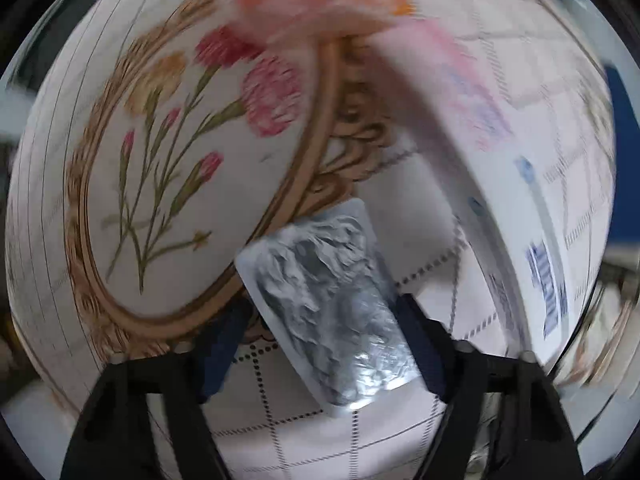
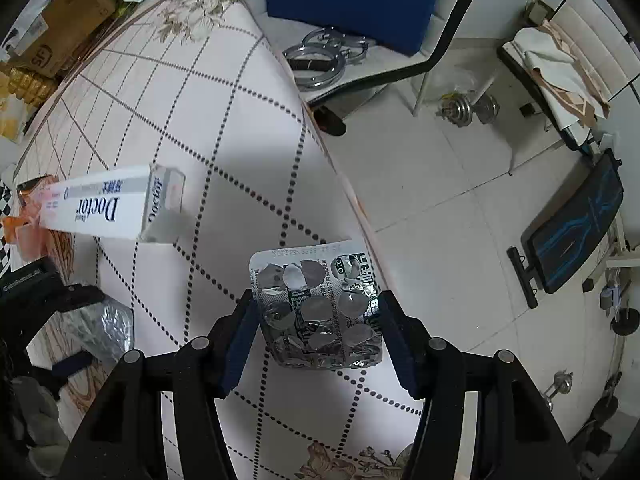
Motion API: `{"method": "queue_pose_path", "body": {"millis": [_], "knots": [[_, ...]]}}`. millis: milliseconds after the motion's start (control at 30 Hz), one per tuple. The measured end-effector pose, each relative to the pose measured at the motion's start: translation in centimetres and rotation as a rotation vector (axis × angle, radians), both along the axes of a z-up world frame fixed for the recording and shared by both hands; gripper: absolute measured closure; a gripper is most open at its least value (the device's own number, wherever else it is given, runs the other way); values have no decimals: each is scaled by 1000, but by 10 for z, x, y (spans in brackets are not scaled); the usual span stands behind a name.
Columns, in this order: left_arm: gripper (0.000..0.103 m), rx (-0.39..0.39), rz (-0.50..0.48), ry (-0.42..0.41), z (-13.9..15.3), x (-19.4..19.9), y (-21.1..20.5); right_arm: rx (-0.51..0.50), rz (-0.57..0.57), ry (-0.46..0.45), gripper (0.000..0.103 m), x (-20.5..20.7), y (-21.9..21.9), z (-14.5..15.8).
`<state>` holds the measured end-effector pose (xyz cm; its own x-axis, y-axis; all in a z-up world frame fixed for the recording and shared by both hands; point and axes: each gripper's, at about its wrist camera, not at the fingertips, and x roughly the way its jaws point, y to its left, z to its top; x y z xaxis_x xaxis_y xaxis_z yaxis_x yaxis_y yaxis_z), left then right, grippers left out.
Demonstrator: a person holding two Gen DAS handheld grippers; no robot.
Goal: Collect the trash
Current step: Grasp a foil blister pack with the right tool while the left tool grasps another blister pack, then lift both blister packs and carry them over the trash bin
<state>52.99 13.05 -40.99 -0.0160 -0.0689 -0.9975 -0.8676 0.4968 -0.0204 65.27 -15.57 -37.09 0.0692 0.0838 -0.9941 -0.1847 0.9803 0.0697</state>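
Left gripper (image 1: pixel 320 320): jaws closed on a crumpled foil blister sheet (image 1: pixel 326 304), pads pressing both its long edges. The sheet sits tilted, its far end pointing to 12 o'clock, above the worktop (image 1: pixel 304 432) with its dotted-grid cloth. The view is motion-blurred.

Floral oval print (image 1: pixel 192 172): on the cloth at 10 o'clock of the left gripper; gold scrolled border, pink and yellow carnations.

Toothpaste box (image 1: pixel 516 216): white with blue lettering, lying at 2 o'clock of the left gripper, running from 12 to 4 o'clock. In the right wrist view the same box (image 2: pixel 108 208) lies at 10 o'clock, reads "Doctor", and its near end flap is open.

Right gripper (image 2: pixel 318 320): jaws closed on a used pill blister pack (image 2: pixel 320 308), gripped at both side edges; foil pockets punctured, printed face up. It is held near the worktop edge, over the cloth.

Floor (image 2: pixel 460 200): pale tiles at 1 to 3 o'clock of the right gripper, carrying a dumbbell (image 2: pixel 468 110) and a black weight bench (image 2: pixel 576 224).

Cardboard carton (image 2: pixel 68 20): on the worktop's far corner at 10 o'clock.
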Motion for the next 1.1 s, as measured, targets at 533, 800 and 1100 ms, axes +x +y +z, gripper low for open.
{"method": "queue_pose_path", "body": {"millis": [533,800,1100], "knots": [[43,20,-365,-20,-2,-97,-42,-23,205,67,41,-76,15,-2],[49,45,-283,-26,-1,-97,-28,-118,255,17,42,-90,33,-4],[54,68,-335,-86,48,-96,-56,-49,224,-12,43,-101,20,15]]}}
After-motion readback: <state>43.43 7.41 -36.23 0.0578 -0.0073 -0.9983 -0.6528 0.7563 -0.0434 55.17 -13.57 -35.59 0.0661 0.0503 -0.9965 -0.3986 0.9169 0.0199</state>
